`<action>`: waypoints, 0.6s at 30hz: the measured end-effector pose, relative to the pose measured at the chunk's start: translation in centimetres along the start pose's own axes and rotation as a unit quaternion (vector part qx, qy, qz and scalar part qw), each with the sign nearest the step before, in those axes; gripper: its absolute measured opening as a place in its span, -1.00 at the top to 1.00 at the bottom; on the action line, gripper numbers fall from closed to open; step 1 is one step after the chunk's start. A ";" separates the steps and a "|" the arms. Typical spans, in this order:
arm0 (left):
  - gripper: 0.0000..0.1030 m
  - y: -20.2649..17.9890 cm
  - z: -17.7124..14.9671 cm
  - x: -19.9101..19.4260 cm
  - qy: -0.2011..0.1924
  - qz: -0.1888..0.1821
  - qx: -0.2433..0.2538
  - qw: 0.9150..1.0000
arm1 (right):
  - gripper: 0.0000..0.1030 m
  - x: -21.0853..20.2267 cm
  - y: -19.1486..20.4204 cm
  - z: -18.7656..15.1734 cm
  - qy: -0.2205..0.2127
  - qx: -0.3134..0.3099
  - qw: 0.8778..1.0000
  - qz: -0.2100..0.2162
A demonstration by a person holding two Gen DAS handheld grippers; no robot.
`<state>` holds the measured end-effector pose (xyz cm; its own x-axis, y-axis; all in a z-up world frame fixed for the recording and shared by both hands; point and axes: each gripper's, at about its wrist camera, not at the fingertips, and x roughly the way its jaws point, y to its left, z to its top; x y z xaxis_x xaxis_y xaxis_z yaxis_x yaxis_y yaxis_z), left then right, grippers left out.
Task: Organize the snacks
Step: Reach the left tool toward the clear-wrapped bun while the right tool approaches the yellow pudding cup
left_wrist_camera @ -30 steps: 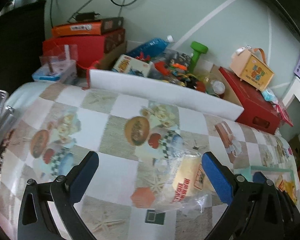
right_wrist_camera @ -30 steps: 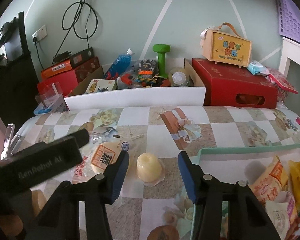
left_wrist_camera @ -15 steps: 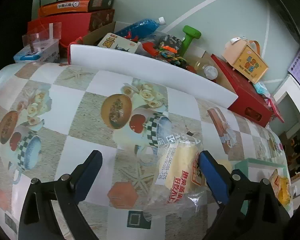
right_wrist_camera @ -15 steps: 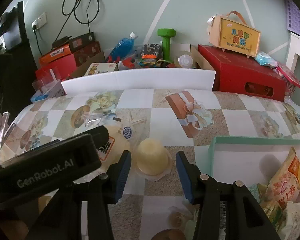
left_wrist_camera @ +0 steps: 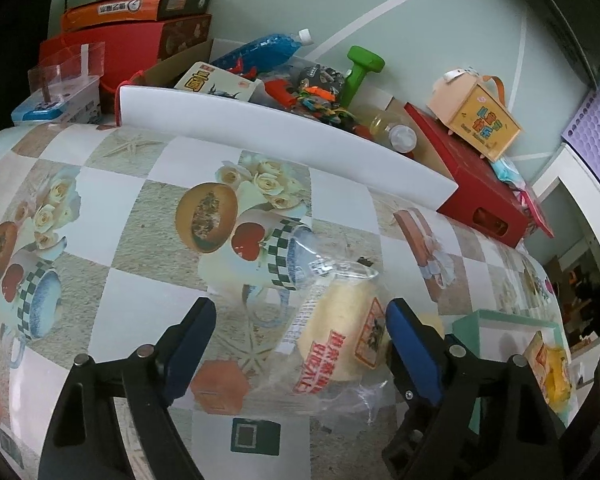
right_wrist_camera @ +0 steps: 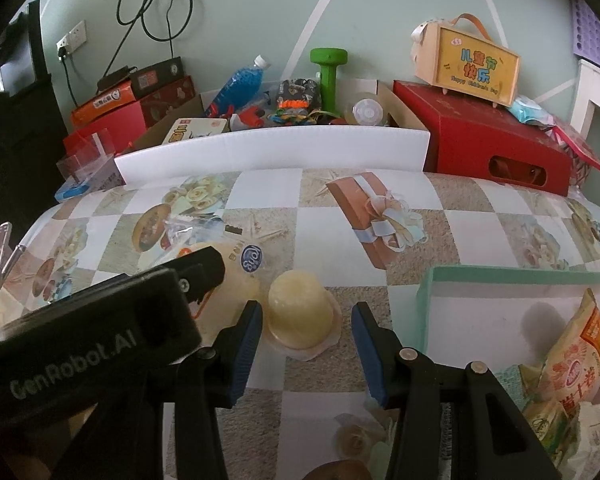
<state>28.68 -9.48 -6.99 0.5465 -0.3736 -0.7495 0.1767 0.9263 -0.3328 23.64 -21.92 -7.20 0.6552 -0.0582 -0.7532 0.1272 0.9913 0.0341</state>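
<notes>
A clear-wrapped yellow bread packet (left_wrist_camera: 340, 336) lies on the patterned tablecloth; my left gripper (left_wrist_camera: 298, 332) is open around it, the right finger close to it. The packet also shows in the right wrist view (right_wrist_camera: 228, 276), partly hidden behind the left gripper's body. A pale yellow jelly cup (right_wrist_camera: 300, 312) sits upside down on the cloth between the fingers of my open right gripper (right_wrist_camera: 306, 334). A teal tray (right_wrist_camera: 430, 300) with several snack packets stands at the right; it also shows in the left wrist view (left_wrist_camera: 500, 316).
A white-fronted box (right_wrist_camera: 272, 148) of toys, a bottle and a green dumbbell stands along the table's far edge. Red boxes (right_wrist_camera: 480, 140) and a yellow carry case (right_wrist_camera: 472, 64) stand at the back right. A clear plastic box (left_wrist_camera: 60, 88) stands at the back left.
Both grippers have moved forward and lower: the left one now brackets the bread packet, the right one now brackets the jelly cup. Neither has closed.
</notes>
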 end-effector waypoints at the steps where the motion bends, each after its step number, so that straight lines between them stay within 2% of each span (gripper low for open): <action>1: -0.70 -0.1 0.0 0.0 0.001 -0.002 0.002 1.000 | 0.04 0.0 0.0 0.0 0.000 0.000 1.000 0.000; 8: -0.70 -0.2 -0.2 0.6 0.010 0.001 0.007 1.000 | 0.04 0.0 0.0 0.0 0.001 0.001 1.000 0.000; 18: -0.70 2.7 0.1 -0.6 -0.005 0.046 -0.026 0.999 | 0.04 0.1 -0.1 -0.1 0.003 0.004 1.000 0.002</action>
<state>28.87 -6.75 -7.34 0.5669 -0.2856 -0.7727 0.0831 0.9530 -0.2913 23.63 -22.03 -7.30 0.6514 -0.0528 -0.7569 0.1301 0.9906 0.0428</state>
